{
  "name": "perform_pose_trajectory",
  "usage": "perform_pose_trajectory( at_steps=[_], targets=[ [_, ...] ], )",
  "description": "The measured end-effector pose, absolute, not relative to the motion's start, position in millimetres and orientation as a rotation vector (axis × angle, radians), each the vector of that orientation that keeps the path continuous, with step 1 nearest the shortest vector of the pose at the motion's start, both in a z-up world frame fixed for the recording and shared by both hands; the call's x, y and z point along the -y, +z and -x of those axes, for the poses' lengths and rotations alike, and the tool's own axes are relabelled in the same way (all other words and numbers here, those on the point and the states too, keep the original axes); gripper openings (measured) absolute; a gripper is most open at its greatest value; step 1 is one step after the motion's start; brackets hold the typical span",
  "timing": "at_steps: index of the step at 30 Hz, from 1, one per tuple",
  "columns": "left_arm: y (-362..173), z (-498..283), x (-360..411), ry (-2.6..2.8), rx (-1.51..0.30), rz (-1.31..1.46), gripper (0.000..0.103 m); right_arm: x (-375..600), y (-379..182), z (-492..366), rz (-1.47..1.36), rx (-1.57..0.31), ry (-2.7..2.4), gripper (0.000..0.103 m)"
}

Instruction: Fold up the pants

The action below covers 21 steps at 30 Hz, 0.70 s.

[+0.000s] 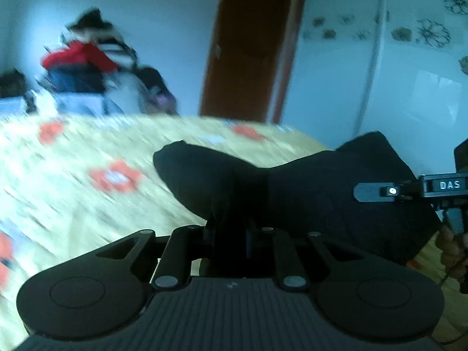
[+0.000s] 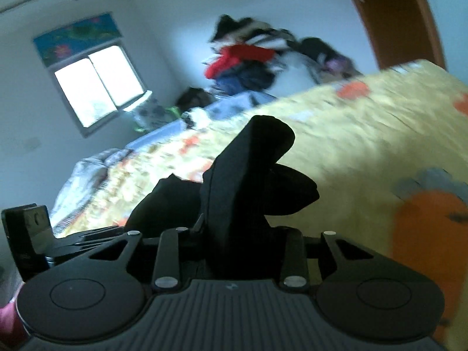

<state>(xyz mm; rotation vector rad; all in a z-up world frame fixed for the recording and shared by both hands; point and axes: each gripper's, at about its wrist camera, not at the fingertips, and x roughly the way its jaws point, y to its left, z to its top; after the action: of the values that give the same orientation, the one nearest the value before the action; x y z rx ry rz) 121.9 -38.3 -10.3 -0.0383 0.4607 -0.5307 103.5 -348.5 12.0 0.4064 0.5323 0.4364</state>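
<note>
A: Left gripper first. Your jaws are pressed together on the black pants; the fingertips are buried in the cloth, so you can't see the pads.

B: And the right gripper?

A: Same, pinching a ridge of the pants that stands up between the fingers. Tips hidden there too.

B: Where are the pants?

A: Bunched and held up over the yellow flowered bedspread, strung between your two grippers. In the left view the other gripper shows only in part, cut off at the right edge.

B: Which part of the pants do you hold?

A: Can't tell, all black, no seams visible. Background's motion-blurred: a clothes pile, a window, a brown door.
</note>
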Motion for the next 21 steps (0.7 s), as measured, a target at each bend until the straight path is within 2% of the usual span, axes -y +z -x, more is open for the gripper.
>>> perform_pose_trajectory(
  at_steps=[4,10,11,12,15,16,18,19,20,21],
  targets=[
    [3,-145,4,-0.444,-0.474,0.031,0.018,323,8,-137,-0.454,-0.529,0.475,0.031],
    [-6,-168,-13,-0.284,-0.491,-0.110,0.015,296,-32,-190,-0.502,-0.616,0.387,0.031],
    [-9,-172,-18,-0.266,-0.504,-0.112,0.022,293,-39,-196,-0.480,-0.637,0.337,0.032],
    [-15,-181,-21,-0.245,-0.545,-0.104,0.026,292,-45,-201,-0.455,-0.664,0.291,0.037],
    [-21,-188,-43,-0.194,-0.614,-0.004,0.026,293,-49,-197,-0.383,-0.685,0.236,0.053],
    [-19,-184,-48,-0.200,-0.605,0.032,0.029,291,-45,-193,-0.345,-0.666,0.222,0.055],
    [-13,-172,-49,-0.217,-0.593,0.059,0.039,290,-32,-180,-0.221,-0.602,0.137,0.063],
    [-8,-166,-45,-0.251,-0.583,0.063,0.050,287,-25,-173,-0.156,-0.556,0.082,0.064],
    [-6,-167,-38,-0.282,-0.580,0.067,0.070,282,-16,-168,-0.087,-0.504,0.030,0.064],
    [-4,-165,-29,-0.324,-0.577,0.073,0.081,277,-9,-163,-0.037,-0.461,0.011,0.064]
  ],
)
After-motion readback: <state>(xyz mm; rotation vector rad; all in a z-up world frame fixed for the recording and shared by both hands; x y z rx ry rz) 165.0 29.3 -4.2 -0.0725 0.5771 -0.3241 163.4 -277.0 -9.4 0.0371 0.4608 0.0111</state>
